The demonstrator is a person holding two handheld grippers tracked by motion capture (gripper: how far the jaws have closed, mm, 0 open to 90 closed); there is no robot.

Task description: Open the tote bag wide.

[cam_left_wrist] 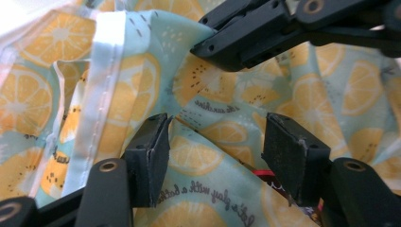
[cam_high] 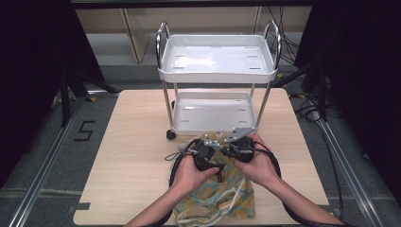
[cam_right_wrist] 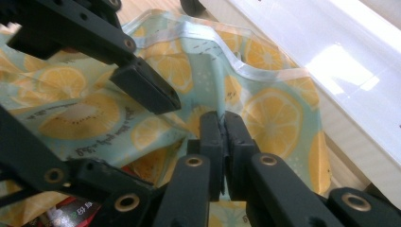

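One wooden table point(cam_high: 132, 156) carries one white two-shelf cart point(cam_high: 217, 75) at its far side. In front of the cart lies a single lemon-print fabric bag point(cam_high: 227, 198), held near its top by two hands. The right gripper point(cam_right_wrist: 221, 124) is clamped on the bag's edge; the left gripper point(cam_left_wrist: 215, 149) stands with jaws apart over the fabric. One small red item point(cam_left_wrist: 265, 173) peeks from inside.

One lemon-print cloth bag point(cam_high: 222, 196), one two-shelf white cart point(cam_high: 217, 71), one wooden table point(cam_high: 132, 156).
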